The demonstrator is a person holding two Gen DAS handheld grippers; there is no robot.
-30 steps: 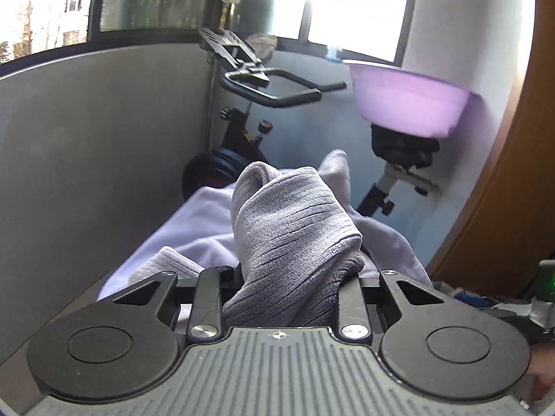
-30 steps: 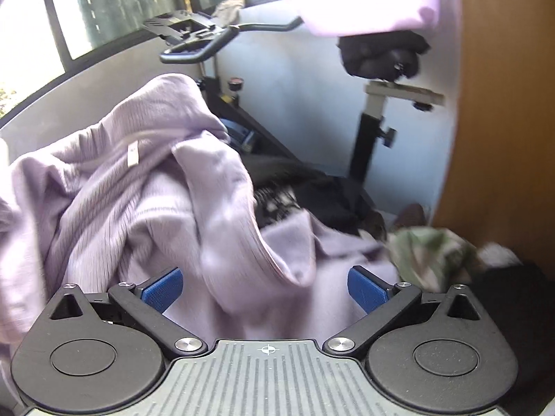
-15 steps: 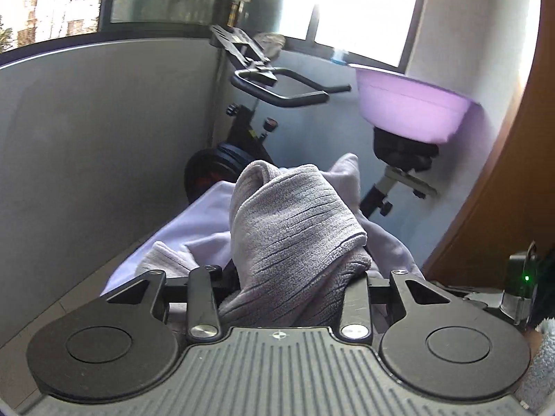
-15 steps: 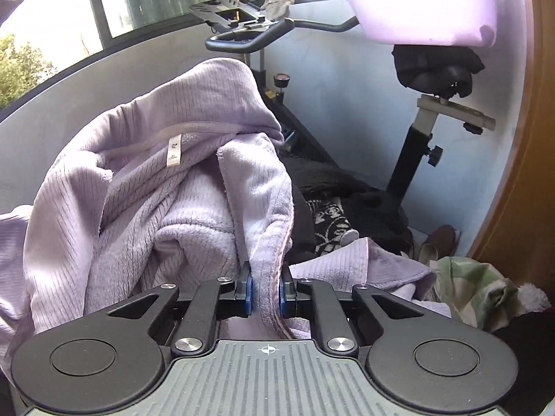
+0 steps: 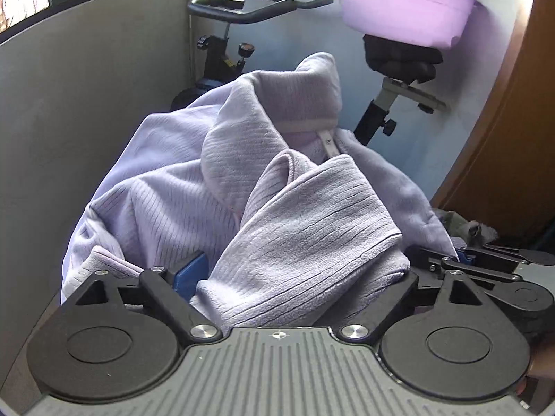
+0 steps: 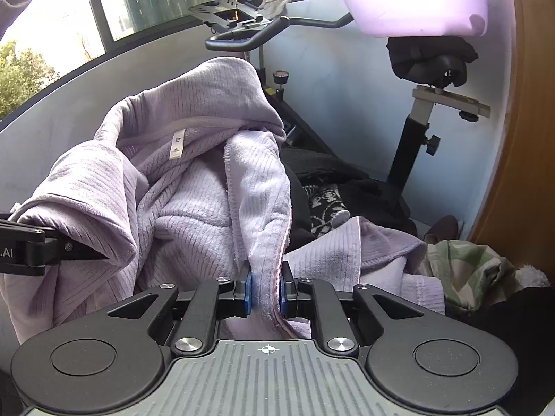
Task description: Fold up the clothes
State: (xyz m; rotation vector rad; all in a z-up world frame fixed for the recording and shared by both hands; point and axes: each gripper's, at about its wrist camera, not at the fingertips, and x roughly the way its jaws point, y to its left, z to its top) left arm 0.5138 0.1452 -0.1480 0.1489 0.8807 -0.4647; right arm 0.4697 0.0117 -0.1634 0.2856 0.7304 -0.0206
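Exercise bike [image 6: 412,145] right behind garment [image 6: 194,187]

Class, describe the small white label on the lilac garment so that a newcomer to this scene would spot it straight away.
Start at the exercise bike by the window, then drop to the lilac ribbed fleece garment bunched in front of it. Just under its hood, on the pale neck seam, hangs the white label, a short upright strip. It is the only smooth white tag on all that ribbed lilac cloth.
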